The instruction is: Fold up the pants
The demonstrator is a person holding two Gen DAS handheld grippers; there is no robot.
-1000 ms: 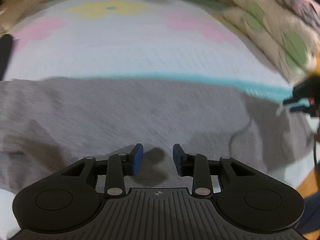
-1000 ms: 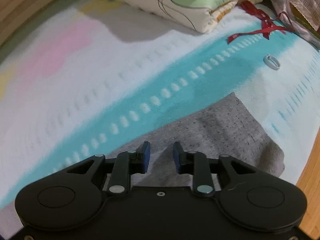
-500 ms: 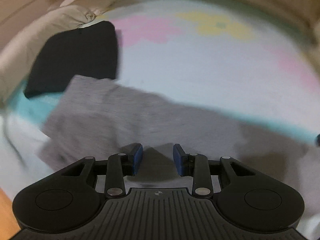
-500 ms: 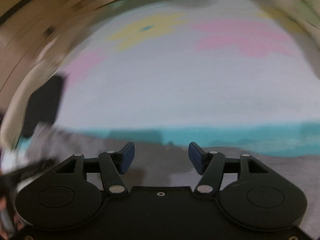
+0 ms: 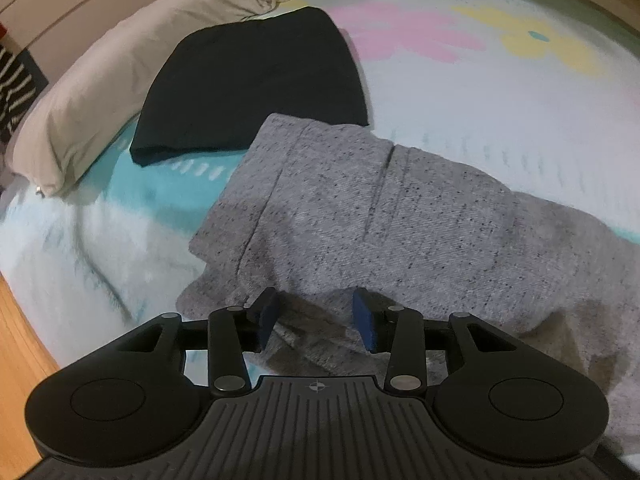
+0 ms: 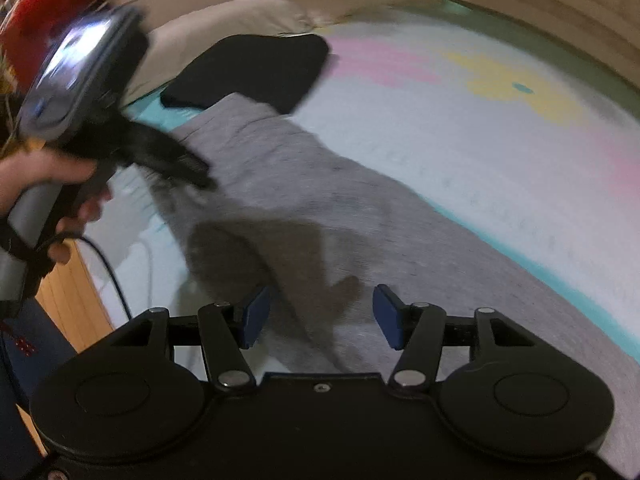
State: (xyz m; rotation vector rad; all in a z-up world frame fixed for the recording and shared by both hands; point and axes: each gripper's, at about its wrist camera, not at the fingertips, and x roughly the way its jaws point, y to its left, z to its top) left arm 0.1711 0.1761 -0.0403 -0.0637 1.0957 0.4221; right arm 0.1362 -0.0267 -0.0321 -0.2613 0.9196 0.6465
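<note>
Grey speckled pants (image 5: pixel 360 208) lie on a bed, folded lengthwise, their end toward the upper left. They also show in the right wrist view (image 6: pixel 320 208). My left gripper (image 5: pixel 316 316) is open and empty, low over the near edge of the pants. My right gripper (image 6: pixel 320 316) is open and empty above the middle of the pants. The left gripper, held by a hand, also shows blurred in the right wrist view (image 6: pixel 192 168), over the pants' left end.
A folded black garment (image 5: pixel 256 80) lies just beyond the pants' end. A beige pillow (image 5: pixel 88 92) lies at the left. The blanket (image 5: pixel 480 92) is white with pink, yellow and teal patterns. The wooden floor (image 5: pixel 16 360) is at lower left.
Both grippers swung left along the pants toward the end near the black garment. The right gripper opened wider. The left gripper stayed open.
</note>
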